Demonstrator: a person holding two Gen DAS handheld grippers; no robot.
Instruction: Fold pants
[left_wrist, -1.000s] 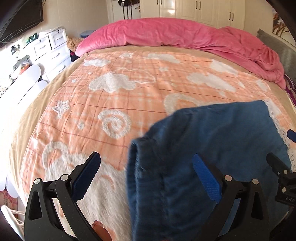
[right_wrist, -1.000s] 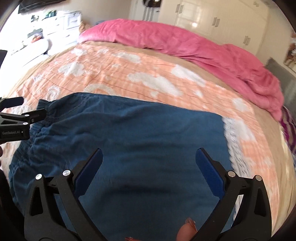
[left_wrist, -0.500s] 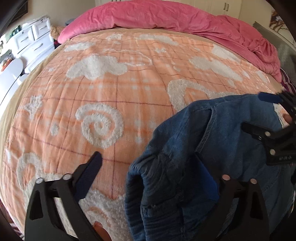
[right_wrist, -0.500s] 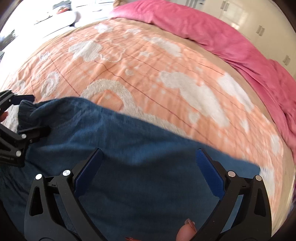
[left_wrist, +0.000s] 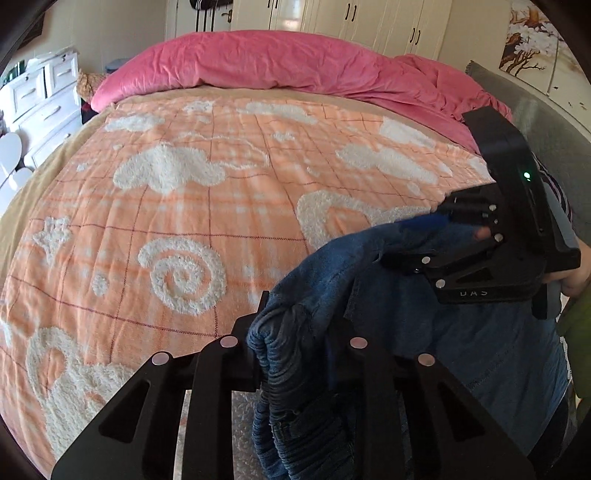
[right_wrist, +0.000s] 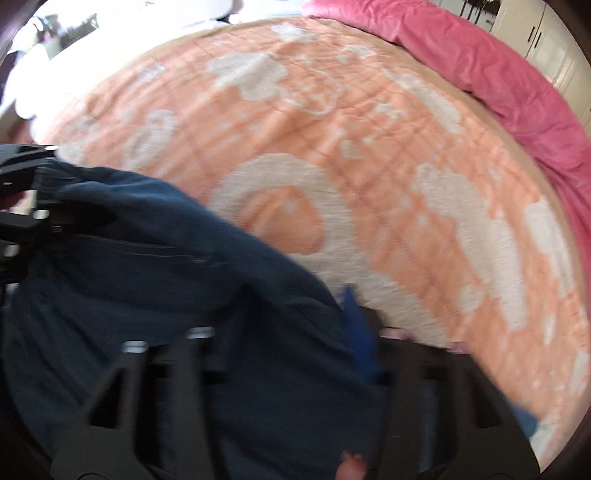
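Denim pants (left_wrist: 480, 354) bunched near bed's (left_wrist: 229, 206) front edge; left gripper (left_wrist: 295, 354) clamped on waistband, right gripper (left_wrist: 417, 240) pinching fabric, probably to lift.

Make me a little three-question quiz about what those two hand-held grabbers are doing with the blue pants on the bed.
1. True or false: the left gripper is shut on the pants.
2. What lies under the pants? A) a bare wooden floor B) an orange blanket with white shapes C) a glass desk
3. Fill in: along the far edge of the bed lies a bunched ____ duvet.

Key
1. True: its fingers pinch the gathered waistband; the right gripper grips the cloth too.
2. B, the orange blanket.
3. Pink: the duvet.
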